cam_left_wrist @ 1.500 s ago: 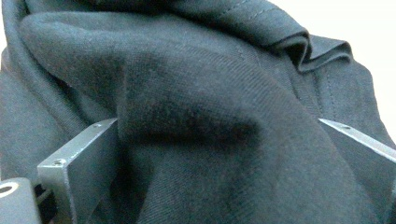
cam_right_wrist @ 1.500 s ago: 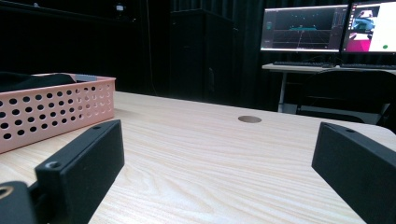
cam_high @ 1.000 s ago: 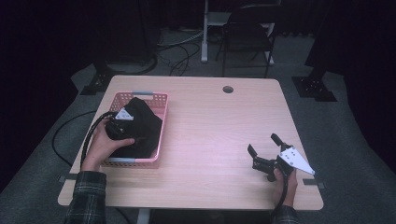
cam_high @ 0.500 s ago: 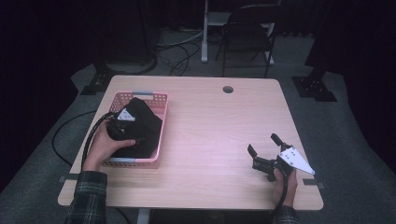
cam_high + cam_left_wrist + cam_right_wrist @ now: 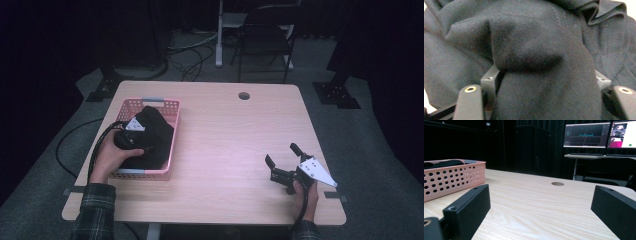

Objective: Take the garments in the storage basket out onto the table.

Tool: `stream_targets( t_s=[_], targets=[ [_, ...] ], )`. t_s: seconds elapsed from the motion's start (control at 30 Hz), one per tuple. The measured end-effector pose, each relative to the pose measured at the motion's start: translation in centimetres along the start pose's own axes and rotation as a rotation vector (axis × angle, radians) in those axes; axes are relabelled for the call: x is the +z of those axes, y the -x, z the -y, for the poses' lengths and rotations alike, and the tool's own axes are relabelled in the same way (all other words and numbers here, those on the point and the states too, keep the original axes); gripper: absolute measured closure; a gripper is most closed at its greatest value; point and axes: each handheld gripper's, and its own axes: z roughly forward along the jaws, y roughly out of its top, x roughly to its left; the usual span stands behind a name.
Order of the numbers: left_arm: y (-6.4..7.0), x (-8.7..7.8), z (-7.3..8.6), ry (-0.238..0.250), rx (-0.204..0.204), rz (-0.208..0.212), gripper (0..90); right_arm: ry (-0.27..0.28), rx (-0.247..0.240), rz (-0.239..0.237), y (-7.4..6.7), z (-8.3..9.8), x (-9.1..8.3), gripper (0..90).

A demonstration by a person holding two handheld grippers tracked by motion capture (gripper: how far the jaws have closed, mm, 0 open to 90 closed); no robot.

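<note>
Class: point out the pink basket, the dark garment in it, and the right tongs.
pink basket (image 5: 150, 102): high view, far rim.
dark garment (image 5: 159, 131): high view, bunched top fold.
right tongs (image 5: 283, 154): high view, between the open tips.

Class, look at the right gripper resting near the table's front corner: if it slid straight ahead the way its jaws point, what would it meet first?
Probably nothing on the table: the right gripper, jaws open, points across bare table, with the pink basket off to one side. Depth is uncertain.
</note>
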Motion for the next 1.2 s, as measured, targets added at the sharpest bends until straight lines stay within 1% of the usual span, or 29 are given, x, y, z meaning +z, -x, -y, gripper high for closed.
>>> stream_targets(
  t_s=[0.2, 0.33, 0.4, 0.5, 0.63, 0.67, 0.8, 0.87, 0.97, 1.1, 1.2],
  targets=[
    [0.0, -0.1, 0.0, 0.012, -0.005, 0.005, 40.8, 0.000, -0.001, 0.000, 0.0, 0.0, 0.0, 1.9],
    [0.0, -0.3, 0.1, 0.021, -0.024, 0.004, 46.8, 0.000, 0.000, -0.001, 0.0, 0.0, 0.0, 1.9],
    [0.0, -0.4, 0.1, 0.024, -0.027, 0.002, 48.7, 0.000, 0.000, -0.001, 0.0, 0.0, 0.0, 1.9],
    [-0.2, -0.6, 0.3, 0.042, -0.049, 0.000, 52.7, 0.000, 0.000, -0.001, 0.0, 0.0, 0.0, 1.9],
    [-0.1, -0.7, 0.4, 0.049, -0.057, -0.003, 56.6, 0.000, 0.000, -0.001, 0.0, 0.0, 0.0, 1.9],
    [-0.1, -0.8, 0.4, 0.048, -0.053, -0.003, 57.4, 0.000, -0.001, -0.001, 0.0, 0.0, 0.0, 1.9],
    [-0.2, -0.9, 0.3, 0.049, -0.076, 0.008, 58.4, 0.000, 0.000, -0.001, 0.0, 0.0, 0.0, 1.9],
    [-0.2, -1.0, 0.2, 0.052, -0.073, 0.024, 58.6, 0.000, 0.000, -0.002, 0.0, 0.0, 0.0, 1.9],
    [-0.2, -1.1, 0.2, 0.055, -0.075, 0.025, 58.6, 0.000, 0.000, -0.002, 0.0, 0.0, 0.0, 1.9],
    [-0.4, -1.4, 0.2, 0.070, -0.078, 0.033, 58.5, 0.000, 0.001, -0.004, 0.0, 0.0, 0.0, 1.9],
    [-0.5, -1.7, 0.2, 0.099, -0.090, 0.048, 58.6, 0.000, 0.000, -0.004, 0.0, 0.0, 0.0, 1.9]
  ],
)
